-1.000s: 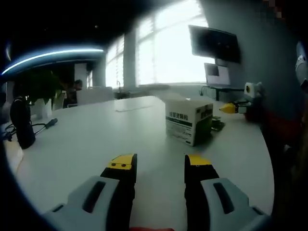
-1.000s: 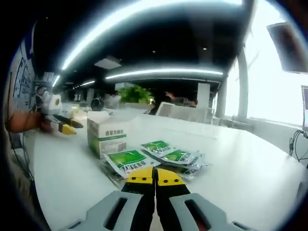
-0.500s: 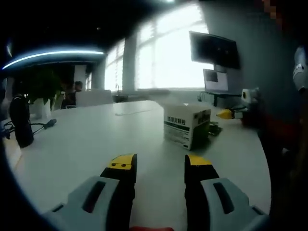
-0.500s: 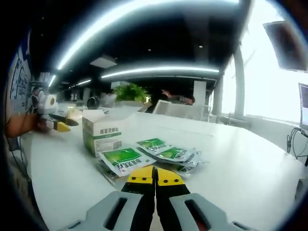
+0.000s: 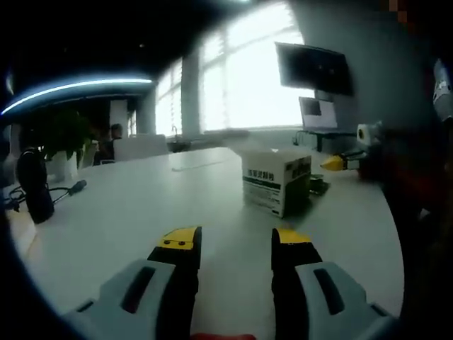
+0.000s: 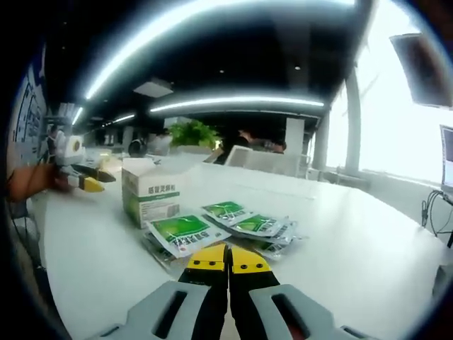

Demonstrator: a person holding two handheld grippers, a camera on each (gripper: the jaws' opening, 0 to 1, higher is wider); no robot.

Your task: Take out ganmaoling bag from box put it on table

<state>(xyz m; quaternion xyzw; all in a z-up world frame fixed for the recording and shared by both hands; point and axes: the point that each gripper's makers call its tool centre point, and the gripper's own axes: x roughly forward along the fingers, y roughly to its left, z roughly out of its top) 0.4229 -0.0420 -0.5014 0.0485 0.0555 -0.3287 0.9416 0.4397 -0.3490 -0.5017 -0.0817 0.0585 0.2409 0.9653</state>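
A white ganmaoling box (image 6: 150, 198) with green print stands upright on the white table (image 6: 354, 248), its top flap open. Several green-and-white ganmaoling bags (image 6: 187, 232) lie in a loose pile beside it, just ahead of my right gripper (image 6: 228, 256), which is shut with nothing between its yellow tips. In the left gripper view the box (image 5: 276, 180) stands to the right of centre, with bag edges (image 5: 318, 186) peeking out behind it. My left gripper (image 5: 233, 239) hovers open over bare table, well short of the box. Each gripper also appears in the other's view: the right gripper (image 5: 334, 161), the left gripper (image 6: 94, 179).
A dark upright object (image 5: 34, 185) with a cable stands at the table's left edge. A wall screen (image 5: 313, 69) and a laptop (image 5: 318, 113) are beyond the table. Potted plants (image 6: 195, 134), chairs and seated people are at the back.
Both views sway slightly with the hands. The box and bags stay where they were, and neither gripper's jaws change.
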